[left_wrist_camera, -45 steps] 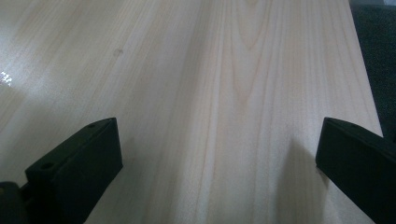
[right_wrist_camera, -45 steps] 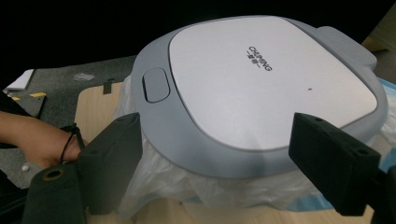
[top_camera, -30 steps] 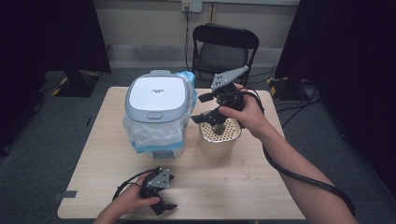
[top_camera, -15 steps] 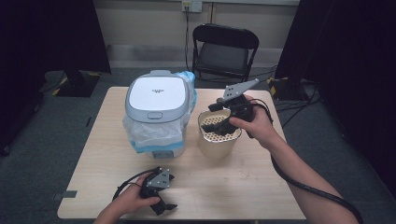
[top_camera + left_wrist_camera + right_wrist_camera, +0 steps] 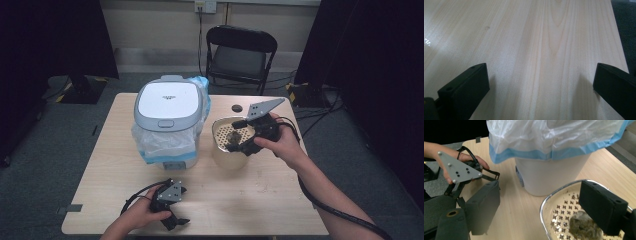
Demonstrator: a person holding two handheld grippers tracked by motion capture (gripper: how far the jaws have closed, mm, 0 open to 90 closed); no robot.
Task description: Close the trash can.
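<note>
Since a second ago the right gripper (image 5: 239, 142), jaws spread and straddling the rim, has dropped over the strainer basket (image 5: 220, 131) right of the bin (image 5: 167, 125), likely to grip it, while the left gripper (image 5: 172, 212) rests spread near-left.

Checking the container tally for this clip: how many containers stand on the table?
2. The lidded bin with a plastic liner stands at the table's back left; the strainer cup stands just right of it, under the right gripper. None looks hidden.
</note>
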